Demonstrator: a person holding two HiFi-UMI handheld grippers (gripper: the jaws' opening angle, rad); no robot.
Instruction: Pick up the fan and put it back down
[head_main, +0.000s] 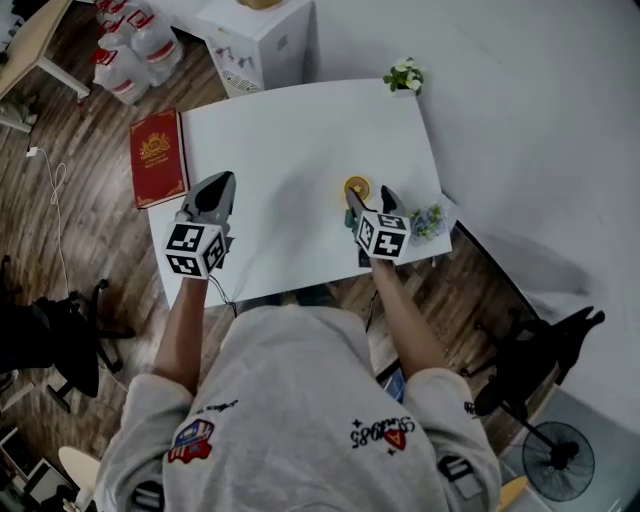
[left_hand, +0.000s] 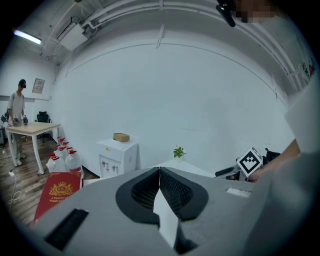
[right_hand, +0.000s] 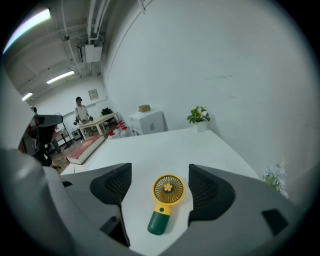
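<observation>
A small hand fan (right_hand: 168, 192) with a yellow round head and a dark green handle lies flat on the white table (head_main: 300, 140), near its front right part. From the head view only the fan's yellow head (head_main: 357, 186) shows, just beyond my right gripper (head_main: 368, 197). My right gripper (right_hand: 160, 172) is open wide, its jaws standing either side of the fan without touching it. At the table's front left edge my left gripper (head_main: 223, 179) is shut. In the left gripper view its tips (left_hand: 159, 170) meet with nothing between them.
A red book (head_main: 158, 157) lies off the table's left edge. A small potted plant (head_main: 404, 76) stands at the far right corner, and blue-white flowers (head_main: 428, 220) at the front right corner. Beyond the table are water bottles (head_main: 135, 45) and a white cabinet (head_main: 258, 35).
</observation>
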